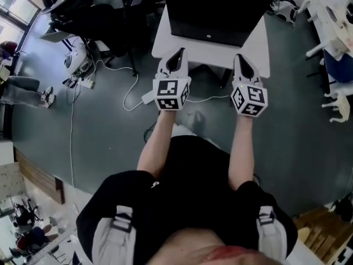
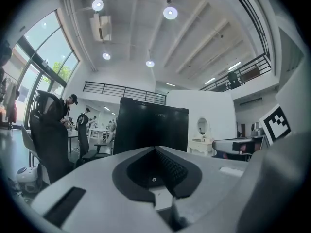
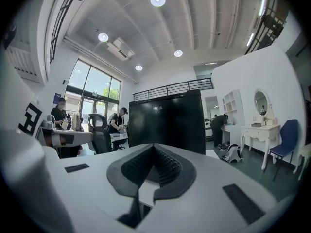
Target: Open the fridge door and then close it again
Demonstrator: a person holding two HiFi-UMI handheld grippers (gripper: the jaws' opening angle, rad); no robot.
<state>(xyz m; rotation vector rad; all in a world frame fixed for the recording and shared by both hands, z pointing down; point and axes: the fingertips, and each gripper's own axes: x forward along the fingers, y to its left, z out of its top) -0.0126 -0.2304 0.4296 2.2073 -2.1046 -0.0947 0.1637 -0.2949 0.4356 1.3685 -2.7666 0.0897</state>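
Observation:
A small black fridge (image 1: 215,10) stands on a white base (image 1: 162,37) straight ahead, its door shut. It fills the middle of the left gripper view (image 2: 150,125) and of the right gripper view (image 3: 167,120). My left gripper (image 1: 176,57) is held level, short of the fridge's front left, jaws shut with nothing between them (image 2: 156,148). My right gripper (image 1: 242,62) is beside it, short of the front right, also shut and empty (image 3: 154,145). Neither touches the fridge.
Cables (image 1: 132,87) and a white device (image 1: 77,59) lie on the grey floor to the left. Office chairs (image 1: 94,10) stand at the upper left, white furniture (image 1: 331,15) at the right, wooden boards (image 1: 325,231) at the lower right. People stand by desks (image 3: 116,123) in the background.

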